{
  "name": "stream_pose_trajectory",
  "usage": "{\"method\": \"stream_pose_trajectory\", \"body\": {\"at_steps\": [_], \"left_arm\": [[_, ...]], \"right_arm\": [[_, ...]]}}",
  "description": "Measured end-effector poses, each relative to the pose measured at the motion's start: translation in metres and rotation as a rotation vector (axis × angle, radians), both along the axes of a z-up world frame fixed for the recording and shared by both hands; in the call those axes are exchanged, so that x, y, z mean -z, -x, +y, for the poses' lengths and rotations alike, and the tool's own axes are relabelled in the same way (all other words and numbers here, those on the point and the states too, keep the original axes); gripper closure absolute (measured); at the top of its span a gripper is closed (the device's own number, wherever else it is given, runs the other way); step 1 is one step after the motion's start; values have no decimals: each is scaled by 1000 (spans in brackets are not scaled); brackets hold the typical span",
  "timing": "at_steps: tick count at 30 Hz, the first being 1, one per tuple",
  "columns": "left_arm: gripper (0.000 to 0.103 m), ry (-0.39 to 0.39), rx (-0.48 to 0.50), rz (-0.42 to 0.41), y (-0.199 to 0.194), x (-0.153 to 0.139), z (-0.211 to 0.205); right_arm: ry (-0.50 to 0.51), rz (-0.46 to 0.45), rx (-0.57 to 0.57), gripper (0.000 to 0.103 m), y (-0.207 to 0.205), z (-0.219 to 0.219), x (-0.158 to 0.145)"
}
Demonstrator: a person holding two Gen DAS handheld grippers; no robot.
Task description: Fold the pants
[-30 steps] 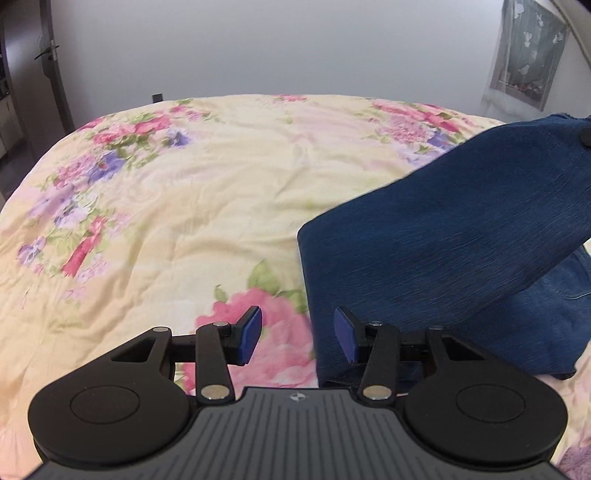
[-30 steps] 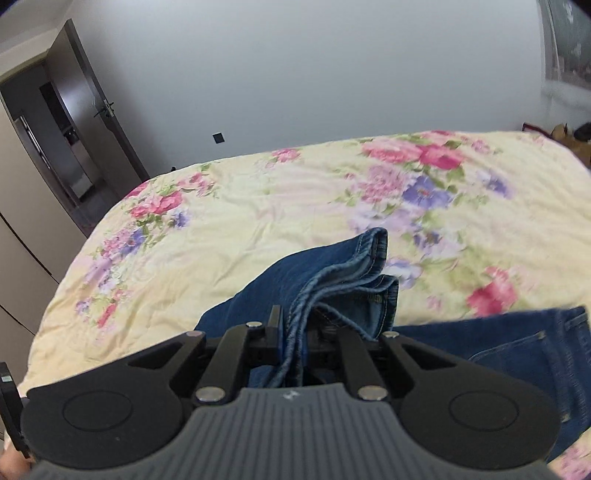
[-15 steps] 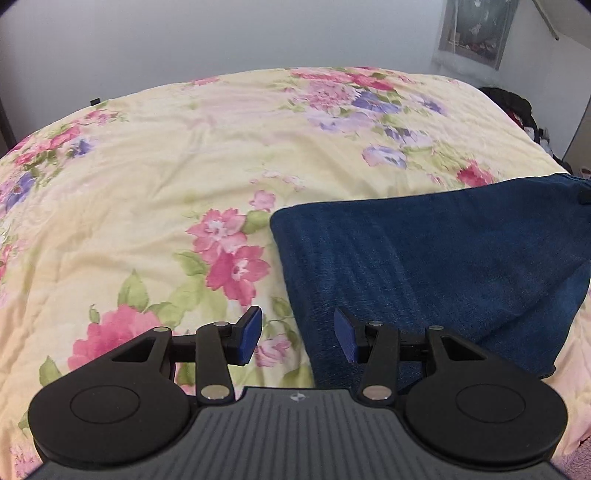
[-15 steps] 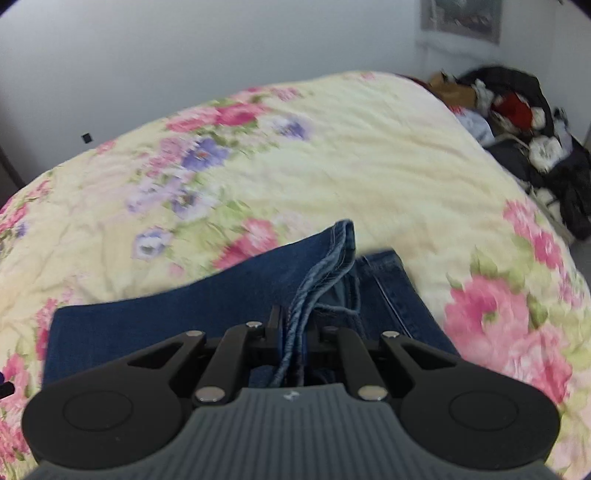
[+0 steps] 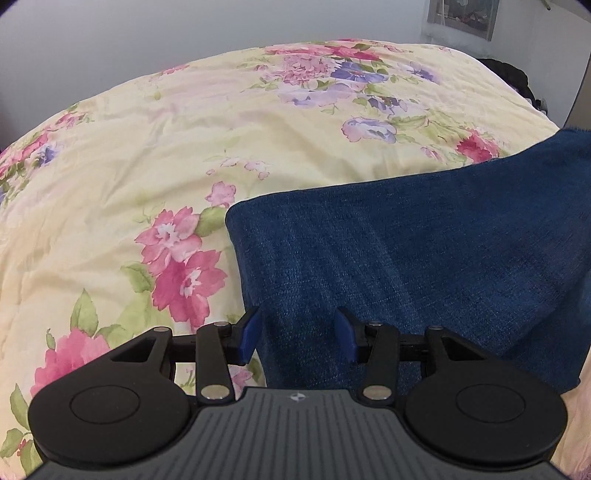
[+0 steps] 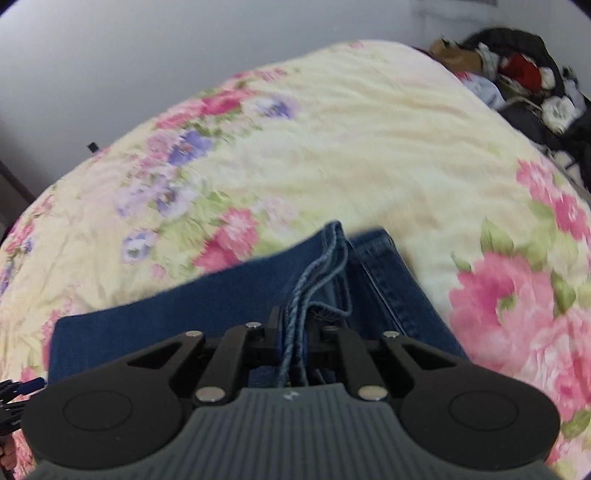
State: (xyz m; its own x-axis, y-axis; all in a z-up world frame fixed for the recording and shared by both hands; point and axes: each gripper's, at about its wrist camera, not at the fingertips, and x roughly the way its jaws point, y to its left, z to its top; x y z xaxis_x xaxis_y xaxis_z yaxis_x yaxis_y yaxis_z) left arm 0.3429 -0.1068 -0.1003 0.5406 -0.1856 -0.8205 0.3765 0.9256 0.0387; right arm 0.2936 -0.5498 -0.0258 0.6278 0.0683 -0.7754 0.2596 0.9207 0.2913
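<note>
Pants point(image 5: 406, 266) of dark blue denim lie folded on the bed point(image 5: 184, 155), their folded edge running away from the left claw point(image 5: 297, 338) and a straight side edge stretching off to the right. Left of that fold the flowered bedspread is bare and open right up to the far wall point(image 5: 184, 37). The left claw hangs with its blue pads point(image 5: 248, 338) set wide apart, one over the bedspread and one over the denim, gripping nothing. The right claw point(image 6: 295, 345) is pinched tight on the hems point(image 6: 325, 266) of the legs, which stand up in a bunch of stitched edges between its fingers, with the waist end point(image 6: 384, 280) of the pants flat just beside them. Beyond the hems the bedspread is free as far as the wall.

Compared with a second ago, the denim in the left view now lies flatter and lower, no longer draped in the air, and the right view has swung from the door side of the room toward the far corner.

A heap of clothes point(image 6: 524, 81) sits past the bed's right edge, and a picture point(image 5: 461, 16) hangs on the wall
</note>
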Motion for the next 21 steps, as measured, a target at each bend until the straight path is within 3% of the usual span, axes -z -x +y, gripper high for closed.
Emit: {"method": "stream_pose_trajectory", "body": {"at_steps": [4,6,8,10,13,17,20,21], "left_arm": [[49,33,-5,-2,-3,-1,-5],[49,30,5,11,-3,4,-10],[49,12,13,21,-2,11,-16],[50,-12,11,32,-3,18,-22],[50,-54,22,37,-3,22,-28],[51,-60,15,57,-5,27,-26],[51,-54,0,66,-7,29,-24],[51,-57,2,65,-6,28,-25]], "right_arm": [[130,-159,-142,100,6,17,-59],[232,-163,-158,100,10,12,-61],[254,-71,-114,100,5,-7,-31],[167,43,-52,100,2,-33,24],[121,97,-4,99,7,-47,84],[121,68,27,97,6,-51,97],[230,90,53,78,2,-53,96],[255,97,73,78,3,-55,94]]}}
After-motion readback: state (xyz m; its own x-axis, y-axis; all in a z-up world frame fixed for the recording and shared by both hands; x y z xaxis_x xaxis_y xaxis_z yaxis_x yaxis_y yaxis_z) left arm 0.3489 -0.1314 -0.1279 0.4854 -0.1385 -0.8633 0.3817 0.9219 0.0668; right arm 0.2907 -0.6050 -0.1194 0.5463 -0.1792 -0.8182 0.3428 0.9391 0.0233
